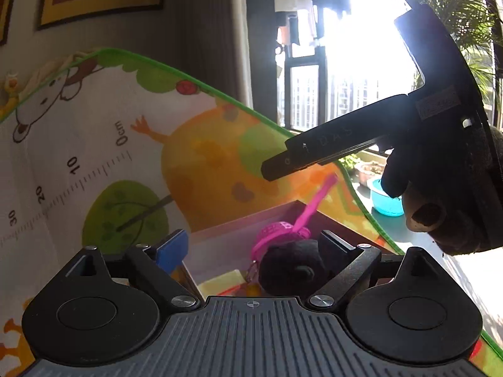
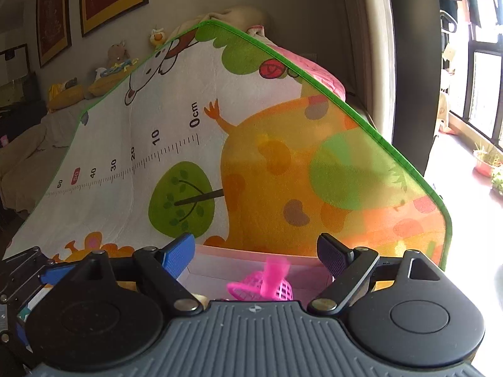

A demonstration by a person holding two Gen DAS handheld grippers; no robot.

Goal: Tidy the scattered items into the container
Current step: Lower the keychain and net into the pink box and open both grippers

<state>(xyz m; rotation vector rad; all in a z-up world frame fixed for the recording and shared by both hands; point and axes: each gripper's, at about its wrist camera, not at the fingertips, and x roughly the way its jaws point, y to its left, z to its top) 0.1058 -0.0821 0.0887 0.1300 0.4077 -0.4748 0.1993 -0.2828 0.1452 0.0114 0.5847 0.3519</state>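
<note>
The step in hand looks like setting items down inside the pink box, which sits on the cartoon play mat, so the sound way is to hold both tools above the box's opening, well inside its walls, and let go only once the item is low enough not to bounce out. The left gripper has its jaws spread wide and grasping nothing; a dark plush toy lies in the box directly beneath them (it looks soft and rounded, with a small ear or nub showing). Against the toy, also inside the box, rests a bright pink plastic paddle with a lattice head, its handle sticking up over the box's far wall. The right gripper is likewise spread open and empty, hovering above the box with the paddle's head below it.
</note>
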